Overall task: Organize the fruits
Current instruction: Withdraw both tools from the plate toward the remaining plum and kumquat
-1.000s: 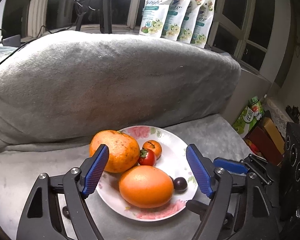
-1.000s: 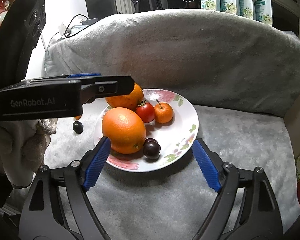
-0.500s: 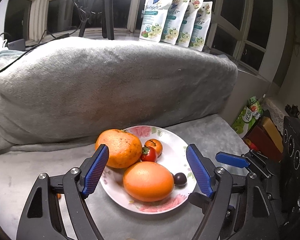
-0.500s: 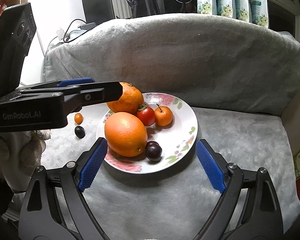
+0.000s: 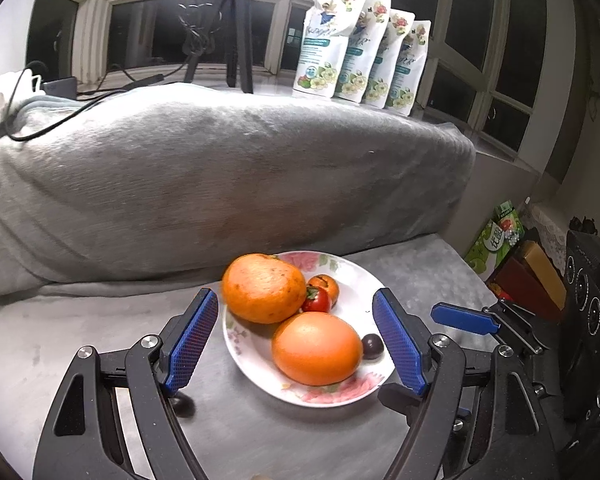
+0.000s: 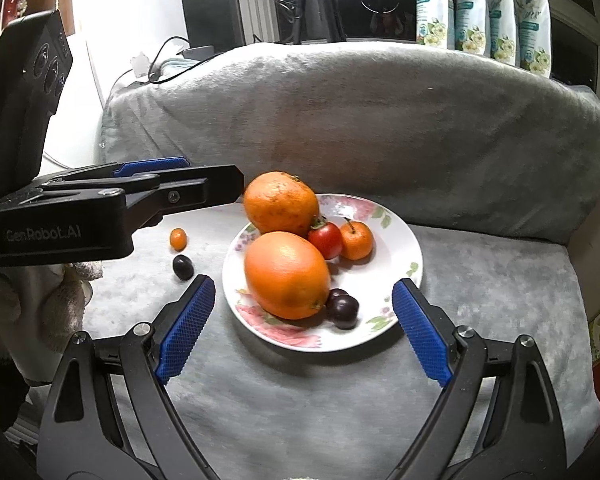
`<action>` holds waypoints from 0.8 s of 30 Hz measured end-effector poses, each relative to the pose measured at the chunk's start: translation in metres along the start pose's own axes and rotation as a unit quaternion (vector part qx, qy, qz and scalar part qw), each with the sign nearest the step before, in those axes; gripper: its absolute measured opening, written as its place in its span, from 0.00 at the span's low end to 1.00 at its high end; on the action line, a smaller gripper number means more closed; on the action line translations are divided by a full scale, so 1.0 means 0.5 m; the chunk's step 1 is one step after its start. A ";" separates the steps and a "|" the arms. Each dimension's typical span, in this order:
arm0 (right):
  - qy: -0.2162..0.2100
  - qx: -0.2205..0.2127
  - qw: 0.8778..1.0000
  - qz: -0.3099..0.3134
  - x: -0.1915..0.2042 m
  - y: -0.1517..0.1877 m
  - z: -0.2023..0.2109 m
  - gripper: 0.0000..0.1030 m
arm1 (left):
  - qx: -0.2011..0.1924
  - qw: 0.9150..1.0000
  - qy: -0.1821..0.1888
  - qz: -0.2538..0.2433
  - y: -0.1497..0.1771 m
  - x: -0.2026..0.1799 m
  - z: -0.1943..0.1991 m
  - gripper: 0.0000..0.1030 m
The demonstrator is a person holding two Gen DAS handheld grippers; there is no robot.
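A flowered white plate [image 6: 404, 264] [image 5: 364, 280] on the grey blanket holds two big oranges [image 6: 286, 274] [image 6: 281, 203], a red tomato [image 6: 326, 239], a small mandarin [image 6: 356, 240] and a dark plum [image 6: 343, 307]. A small orange fruit [image 6: 178, 239] and a dark plum [image 6: 183, 267] lie on the blanket left of the plate; that plum also shows in the left wrist view [image 5: 183, 405]. My left gripper [image 5: 296, 340] is open and empty, above the plate's near side. My right gripper [image 6: 300, 330] is open and empty in front of the plate.
A blanket-covered backrest [image 5: 220, 176] rises behind the plate. Several white pouches [image 5: 360, 60] and a tripod [image 5: 236, 40] stand on the sill. Boxes and packets [image 5: 516, 256] sit to the right. The left gripper's body [image 6: 80, 208] hangs left of the plate.
Both grippers have pulled back and risen a little, still open. The two loose fruits left of the plate have come into clear sight in the right wrist view.
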State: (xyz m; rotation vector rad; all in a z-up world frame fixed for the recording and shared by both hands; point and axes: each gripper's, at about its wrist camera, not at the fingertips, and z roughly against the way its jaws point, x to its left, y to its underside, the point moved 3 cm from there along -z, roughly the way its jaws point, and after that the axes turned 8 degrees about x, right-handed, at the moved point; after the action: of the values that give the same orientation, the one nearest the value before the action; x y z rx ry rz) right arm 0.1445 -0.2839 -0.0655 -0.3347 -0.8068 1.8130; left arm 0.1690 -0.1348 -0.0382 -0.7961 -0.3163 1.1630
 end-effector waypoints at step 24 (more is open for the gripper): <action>-0.044 0.008 0.998 0.049 0.124 -0.006 -0.026 0.90 | -0.008 0.996 -0.055 0.071 0.050 0.177 0.050 0.77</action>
State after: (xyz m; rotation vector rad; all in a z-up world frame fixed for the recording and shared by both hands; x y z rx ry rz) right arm 0.1302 -0.2223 -0.0637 -0.2906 -0.8481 1.9369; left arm 0.1712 -0.0406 -0.0533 -0.7794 -0.3637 1.3421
